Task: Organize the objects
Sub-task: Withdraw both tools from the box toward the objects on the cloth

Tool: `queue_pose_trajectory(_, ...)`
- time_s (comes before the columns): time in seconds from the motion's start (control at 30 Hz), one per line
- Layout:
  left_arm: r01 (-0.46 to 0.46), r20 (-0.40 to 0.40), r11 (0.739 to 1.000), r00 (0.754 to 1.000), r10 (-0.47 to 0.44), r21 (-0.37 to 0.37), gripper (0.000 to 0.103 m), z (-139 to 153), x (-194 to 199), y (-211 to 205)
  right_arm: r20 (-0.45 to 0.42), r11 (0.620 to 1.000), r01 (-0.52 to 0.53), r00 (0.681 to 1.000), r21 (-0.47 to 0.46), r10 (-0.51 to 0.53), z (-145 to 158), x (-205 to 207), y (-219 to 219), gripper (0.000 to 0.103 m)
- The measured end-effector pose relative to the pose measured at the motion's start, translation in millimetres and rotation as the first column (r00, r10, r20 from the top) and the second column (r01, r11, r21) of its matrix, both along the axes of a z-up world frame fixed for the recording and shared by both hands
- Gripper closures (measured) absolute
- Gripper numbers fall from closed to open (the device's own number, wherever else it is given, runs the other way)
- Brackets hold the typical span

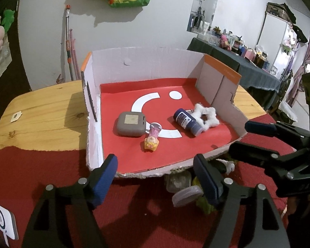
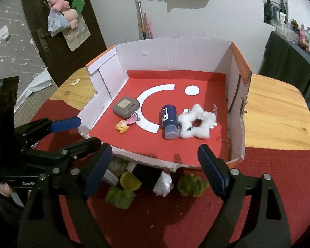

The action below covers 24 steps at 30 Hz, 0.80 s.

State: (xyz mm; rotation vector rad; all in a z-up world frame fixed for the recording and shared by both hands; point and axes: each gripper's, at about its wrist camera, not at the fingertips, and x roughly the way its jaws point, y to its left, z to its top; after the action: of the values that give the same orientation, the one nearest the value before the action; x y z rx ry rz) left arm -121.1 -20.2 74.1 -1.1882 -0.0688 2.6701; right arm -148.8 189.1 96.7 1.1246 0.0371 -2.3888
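A light wooden table [image 2: 279, 107] stands against a white wall, its near part covered by a red textured cloth [image 2: 155, 217], with an open white cardboard box with a red floor [image 1: 146, 66] resting on it.

The left gripper [image 1: 155, 177] hangs with its 2 blue-padded jaws spread wide and nothing between them, just short of the box's torn front edge. The right gripper [image 2: 153, 173] stands the same way, jaws apart and empty, beside it on the right.

Just beyond and below the jaws, on the cloth against the box front, lies the unsorted pile: 2 fuzzy green plush pieces [image 2: 119, 198], a yellow round cap [image 2: 130, 180], a white fluffy tuft [image 2: 162, 184], a black block [image 2: 146, 173] and, in the left view, a pale round lidded pot [image 1: 186, 196].

Further out, inside the box, are a grey rounded square case [image 1: 131, 126], a small pink and yellow doll figure [image 1: 153, 139] touching it, a dark blue bottle [image 1: 187, 122] lying on its side and a white fluffy star-shaped ring [image 1: 205, 116] against it.

The pile lies straight ahead of both tools and lower, between them and the box. The right gripper looks nearer the right-hand green piece and the tuft; the left looks nearer the pot, whose flat lid faces up, so a downward reach seems likely.
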Motion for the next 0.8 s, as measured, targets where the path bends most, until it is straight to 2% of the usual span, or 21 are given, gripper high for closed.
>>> queue_pose_trajectory(0.1,-0.007,-0.008,1.0,1.0,0.007,-0.005,0.02,1,6,0,-0.004,1.0,0.007,1.0,-0.008,-0.007,2,6,3,0.017)
queue_pose_trajectory(0.2,-0.017,-0.019,1.0,1.0,0.017,-0.014,0.017,4,10,0,-0.009,1.0,0.014,1.0,-0.017,-0.014,4,12,7,0.011)
queue_pose_trajectory(0.5,-0.042,-0.05,0.998,0.998,0.04,-0.039,0.005,9,27,-1,-0.022,1.0,0.019,1.0,-0.02,-0.019,9,31,9,0.01)
queue_pose_trajectory(0.8,-0.061,-0.053,0.997,0.997,0.059,-0.049,0.0,10,39,-2,-0.04,1.0,0.013,0.999,-0.019,-0.013,15,49,10,0.006)
